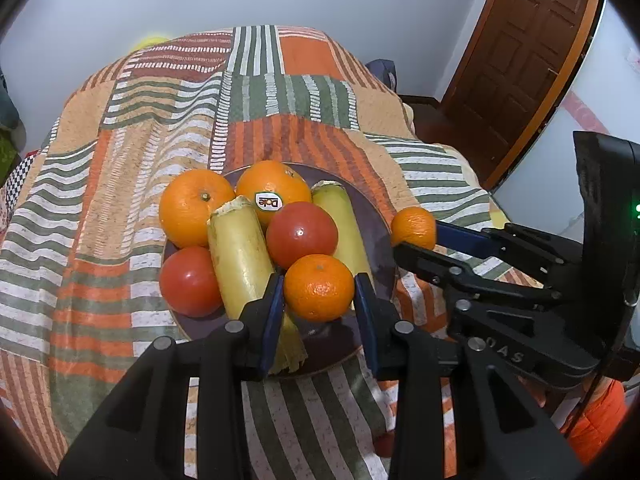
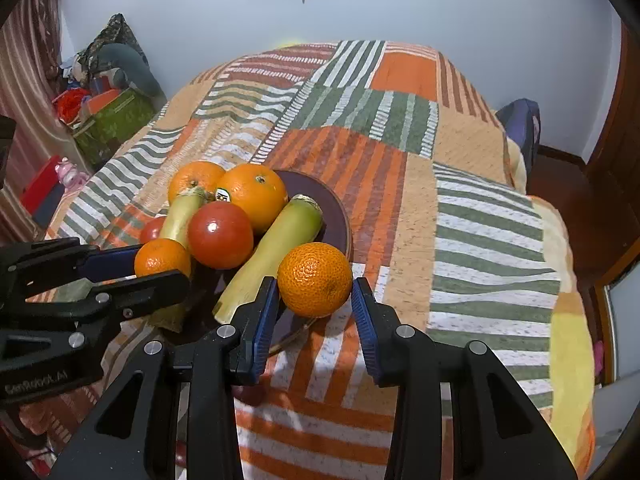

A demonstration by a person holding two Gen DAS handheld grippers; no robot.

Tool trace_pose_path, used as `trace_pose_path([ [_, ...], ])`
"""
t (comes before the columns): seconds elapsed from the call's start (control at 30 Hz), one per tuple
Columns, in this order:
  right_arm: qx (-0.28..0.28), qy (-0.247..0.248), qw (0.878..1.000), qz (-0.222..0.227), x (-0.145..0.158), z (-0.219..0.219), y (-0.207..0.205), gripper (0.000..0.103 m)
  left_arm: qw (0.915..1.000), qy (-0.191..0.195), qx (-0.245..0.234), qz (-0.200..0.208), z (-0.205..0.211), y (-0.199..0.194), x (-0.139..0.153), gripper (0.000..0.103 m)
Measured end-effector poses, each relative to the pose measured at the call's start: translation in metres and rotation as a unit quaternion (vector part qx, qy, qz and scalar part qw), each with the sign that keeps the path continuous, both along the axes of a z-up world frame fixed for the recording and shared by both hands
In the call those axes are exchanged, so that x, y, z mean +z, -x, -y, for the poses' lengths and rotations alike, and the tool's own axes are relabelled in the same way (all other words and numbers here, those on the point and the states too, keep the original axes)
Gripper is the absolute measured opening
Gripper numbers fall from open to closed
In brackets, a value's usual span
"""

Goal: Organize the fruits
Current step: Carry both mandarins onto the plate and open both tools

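On the patchwork bedspread (image 1: 120,184) we have a dark plate (image 1: 376,216) already loaded with fruit. Going left to right in the left wrist view: a red tomato (image 1: 190,282) at the plate's 8 o'clock edge, a large orange (image 1: 194,208) at 10 o'clock, a yellow-green corn cob (image 1: 240,256) lying beside them, a second orange with a Dole sticker (image 1: 276,188) at 12 o'clock, another tomato (image 1: 301,235) in the middle, and a second cob (image 1: 342,220) toward 2 o'clock.

Our left gripper (image 1: 319,300) brackets a mandarin (image 1: 319,287) at the plate's 6 o'clock. Its blue pads sit right at the fruit's sides, but we cannot tell whether they press it or have just let go.

Further right, our right gripper (image 2: 314,304) brackets a second mandarin (image 2: 315,279) at the plate's 4 o'clock rim. In the left wrist view its fingers (image 1: 460,236) look closed against that fruit, which appears raised above the rim, so we judge it pinched and carried.

As we read it, the job is nearly done: six pieces rest on the plate, and only these two mandarins remain to be settled. The pile is crowded, so the last one needs a low spot by the right-hand cob, or it may roll off onto the bedspread. No other loose fruit is visible.
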State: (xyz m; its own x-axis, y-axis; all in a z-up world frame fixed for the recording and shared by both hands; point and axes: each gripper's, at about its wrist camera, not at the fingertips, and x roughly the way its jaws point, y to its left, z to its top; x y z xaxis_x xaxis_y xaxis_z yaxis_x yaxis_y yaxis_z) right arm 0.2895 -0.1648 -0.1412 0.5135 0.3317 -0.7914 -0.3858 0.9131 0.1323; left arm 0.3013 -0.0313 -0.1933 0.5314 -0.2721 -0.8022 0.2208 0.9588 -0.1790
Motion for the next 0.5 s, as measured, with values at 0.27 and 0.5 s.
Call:
trace_pose_path([
  [0.27, 0.005, -0.006, 1.000, -0.021, -0.012, -0.007, -0.012, 0.035, 1.0000, -0.004, -0.005, -0.004, 0.005, -0.005, -0.008, 0.035],
  [0.5, 0.002, -0.013, 1.000, -0.027, -0.013, -0.005, -0.014, 0.035, 1.0000, -0.006, -0.004, -0.002, 0.007, -0.006, -0.011, 0.035],
])
